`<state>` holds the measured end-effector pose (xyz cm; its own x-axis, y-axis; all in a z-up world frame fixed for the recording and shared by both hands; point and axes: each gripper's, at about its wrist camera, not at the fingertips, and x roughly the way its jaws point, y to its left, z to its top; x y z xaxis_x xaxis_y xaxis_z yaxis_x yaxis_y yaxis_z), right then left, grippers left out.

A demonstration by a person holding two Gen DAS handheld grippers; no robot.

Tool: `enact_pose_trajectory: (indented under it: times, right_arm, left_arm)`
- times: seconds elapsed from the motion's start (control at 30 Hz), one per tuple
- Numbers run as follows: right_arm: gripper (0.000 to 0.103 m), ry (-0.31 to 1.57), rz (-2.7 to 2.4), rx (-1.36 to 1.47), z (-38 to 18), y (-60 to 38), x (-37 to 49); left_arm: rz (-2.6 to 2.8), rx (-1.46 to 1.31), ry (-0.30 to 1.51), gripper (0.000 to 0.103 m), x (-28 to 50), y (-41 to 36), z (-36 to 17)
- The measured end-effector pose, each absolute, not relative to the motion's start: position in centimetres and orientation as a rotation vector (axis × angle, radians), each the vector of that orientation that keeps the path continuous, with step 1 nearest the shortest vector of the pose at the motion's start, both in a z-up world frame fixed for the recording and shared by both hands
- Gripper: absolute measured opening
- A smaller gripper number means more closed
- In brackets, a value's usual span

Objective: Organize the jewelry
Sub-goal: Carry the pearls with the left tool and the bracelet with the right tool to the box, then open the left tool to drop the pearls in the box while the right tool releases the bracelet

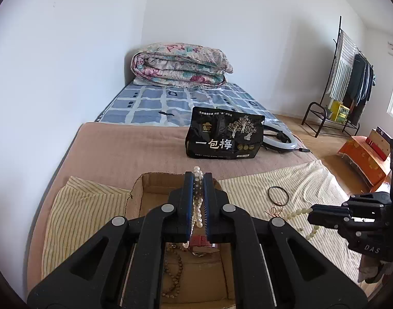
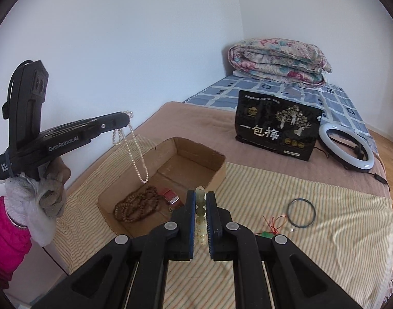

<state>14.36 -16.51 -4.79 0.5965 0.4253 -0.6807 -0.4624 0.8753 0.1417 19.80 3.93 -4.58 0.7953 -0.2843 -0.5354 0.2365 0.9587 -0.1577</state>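
Your left gripper (image 2: pixel 126 118) hangs over the box (image 2: pixel 196 152), its jaws clamped on the pearl strand (image 2: pixel 137 152), which dangles above the box's inside. In the box lie a bead string (image 2: pixel 137 206) and, just right of it, a watch (image 2: pixel 170 197). Your right gripper (image 2: pixel 200 195), right of the box, pinches a bead bracelet (image 2: pixel 200 215) over the cloth (image 2: pixel 338 244). Further right on the cloth lies a bangle (image 2: pixel 301 213), with a cord (image 2: pixel 273 225) just left of it. Behind the box stands a bag (image 2: pixel 276 126); a ring light (image 2: pixel 347 148) lies to its right. A folded quilt (image 2: pixel 278 60) sits at the bed's far end.
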Motion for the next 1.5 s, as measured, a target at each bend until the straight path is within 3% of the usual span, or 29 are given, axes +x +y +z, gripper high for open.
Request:
enact_pose_trajectory:
  times: [0.93, 0.97, 1.03, 1.07, 1.1, 1.13, 1.2, 1.5]
  right_arm:
    - [0.006, 0.936, 0.637, -0.102, -12.1, -8.4, 16.5]
    - [0.008, 0.936, 0.637, -0.107, -12.2, -8.4, 16.5]
    - [0.041, 0.922, 0.628, -0.118, -12.1, -8.3, 16.4]
    - [0.048, 0.912, 0.624, -0.12, -12.0, -8.4, 16.2]
    - [0.06, 0.902, 0.623, -0.121, -11.9, -8.4, 16.2]
    - [0.066, 0.894, 0.623, -0.122, -11.8, -8.4, 16.1]
    - [0.07, 0.888, 0.62, -0.129, -11.7, -8.4, 16.0]
    - [0.082, 0.869, 0.602, -0.129, -11.1, -9.1, 15.7]
  left_arm:
    - [-0.234, -0.119, 0.725, 0.005, 24.0, 6.0, -11.1]
    - [-0.233, -0.115, 0.73, 0.005, 24.0, 6.0, -11.2]
    - [-0.243, -0.12, 0.75, 0.005, 24.1, 5.9, -11.4]
    - [-0.241, -0.12, 0.757, 0.005, 24.2, 5.9, -11.5]
    - [-0.232, -0.114, 0.759, 0.012, 24.2, 5.9, -11.5]
    - [-0.226, -0.109, 0.759, 0.028, 24.2, 5.8, -11.6]
    - [-0.22, -0.107, 0.751, 0.037, 24.0, 5.7, -11.5]
    - [-0.223, -0.093, 0.744, 0.037, 23.4, 5.1, -11.1]
